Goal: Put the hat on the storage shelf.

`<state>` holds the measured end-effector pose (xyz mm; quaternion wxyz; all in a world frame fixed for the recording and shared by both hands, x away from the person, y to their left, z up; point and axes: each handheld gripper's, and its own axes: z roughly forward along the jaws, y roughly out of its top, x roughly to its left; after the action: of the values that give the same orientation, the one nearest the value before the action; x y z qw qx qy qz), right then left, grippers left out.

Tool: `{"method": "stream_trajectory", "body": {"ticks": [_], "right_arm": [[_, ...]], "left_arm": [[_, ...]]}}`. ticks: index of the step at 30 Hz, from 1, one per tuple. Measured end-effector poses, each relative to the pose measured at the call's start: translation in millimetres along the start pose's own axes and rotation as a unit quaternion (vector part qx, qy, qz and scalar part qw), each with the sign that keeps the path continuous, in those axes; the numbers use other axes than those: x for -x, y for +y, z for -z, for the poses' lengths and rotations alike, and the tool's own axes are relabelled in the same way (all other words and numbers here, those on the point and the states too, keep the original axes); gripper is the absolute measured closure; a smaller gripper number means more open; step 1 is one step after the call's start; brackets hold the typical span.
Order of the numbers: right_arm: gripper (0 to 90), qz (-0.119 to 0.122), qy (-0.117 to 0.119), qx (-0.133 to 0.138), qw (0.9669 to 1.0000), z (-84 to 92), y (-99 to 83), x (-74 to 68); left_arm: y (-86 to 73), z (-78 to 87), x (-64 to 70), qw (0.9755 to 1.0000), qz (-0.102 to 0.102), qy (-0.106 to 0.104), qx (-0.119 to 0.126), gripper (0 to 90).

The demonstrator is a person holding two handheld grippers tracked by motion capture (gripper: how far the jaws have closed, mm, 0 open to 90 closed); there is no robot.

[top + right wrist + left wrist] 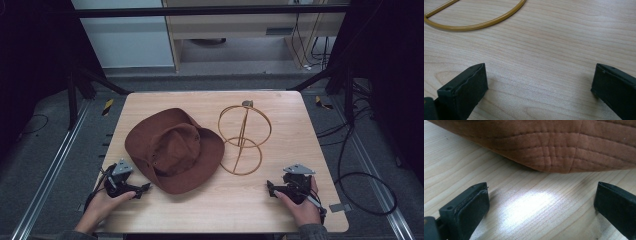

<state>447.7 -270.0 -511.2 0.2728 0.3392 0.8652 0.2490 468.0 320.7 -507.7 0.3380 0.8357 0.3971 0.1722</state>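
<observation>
Left claw (143, 188) sat low at the near left of the counter (210, 205), jaws spread wide, nothing between them, bare wood under the gap. It pointed toward the brown hat (174, 148), whose brim edge lay just beyond the jaw tips, near but not touching. Right claw (270, 187) rested at the near right, jaws equally wide and empty, aimed across the counter toward the gold wire stand (243, 138). A hand (102, 205) held the left claw from the near edge; the other hand (304, 206) held the right. Hat lay crown up, left of centre; stand stood just right of it, upper ring above lower ring, a small grey cap at top. Hat's brim came close to the stand's base ring; contact could not be told. Left gripper view gave the brim's (554, 147) rows of stitching and a seam; right gripper view gave an arc of the stand's base ring (481, 23) flat on the wood, well beyond the jaws.
</observation>
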Motion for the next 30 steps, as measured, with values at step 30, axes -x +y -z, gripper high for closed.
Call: {"method": "stream_trajectory", "body": {"ticks": [30], "right_arm": [[0.4,0.0,0.0,0.0,1.0,0.0,0.0,0.0]], "left_arm": [[36.8,51.6,6.5,0.9972,-0.028,-0.027,0.065,4.6]]}}
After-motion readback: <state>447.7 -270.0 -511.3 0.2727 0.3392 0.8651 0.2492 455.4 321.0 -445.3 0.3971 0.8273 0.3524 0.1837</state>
